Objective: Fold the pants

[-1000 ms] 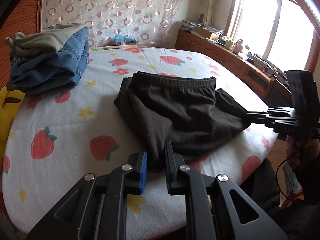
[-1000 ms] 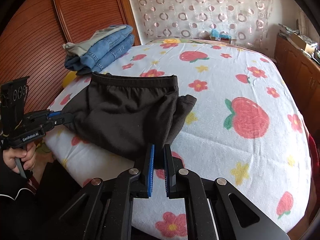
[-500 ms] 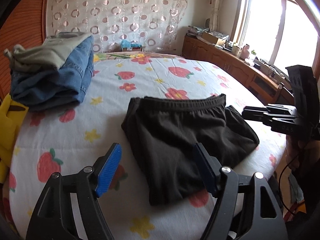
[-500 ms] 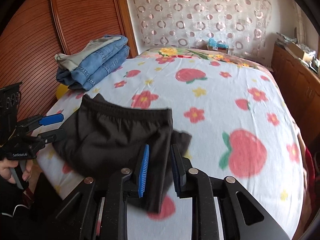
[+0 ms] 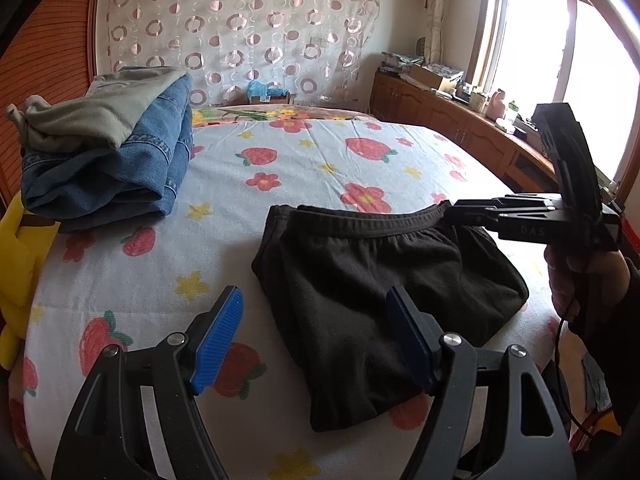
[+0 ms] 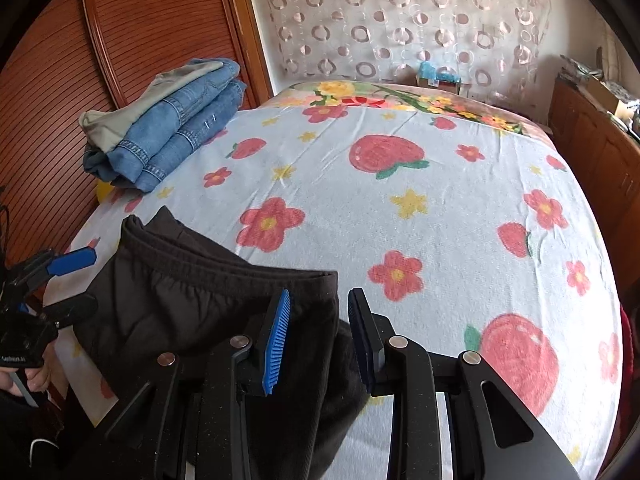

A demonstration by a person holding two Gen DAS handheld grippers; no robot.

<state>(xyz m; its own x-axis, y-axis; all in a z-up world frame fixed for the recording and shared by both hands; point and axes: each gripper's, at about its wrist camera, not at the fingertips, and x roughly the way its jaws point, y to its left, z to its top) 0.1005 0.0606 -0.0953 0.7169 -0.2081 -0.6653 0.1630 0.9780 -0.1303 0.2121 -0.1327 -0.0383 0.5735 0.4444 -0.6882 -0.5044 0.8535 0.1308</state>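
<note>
The black pants (image 5: 372, 272) lie folded on the bed, waistband toward the far side; they also show in the right wrist view (image 6: 192, 300). My left gripper (image 5: 316, 340) is wide open just above their near left part, holding nothing. My right gripper (image 6: 318, 336) is open over the pants' right edge, empty. In the left wrist view the right gripper (image 5: 456, 210) hovers at the waistband's right end. In the right wrist view the left gripper (image 6: 76, 280) is open at the pants' left side.
A stack of folded blue jeans with a grey garment on top (image 5: 104, 156) sits at the bed's far left, also in the right wrist view (image 6: 172, 120). The strawberry-print sheet (image 6: 440, 208) covers the bed. Wooden cabinets (image 5: 448, 128) run along the right under the window.
Both grippers let go of the pants and opened. The pants now lie flat on the bed. The right gripper opened wider and moved to the waistband's right end.
</note>
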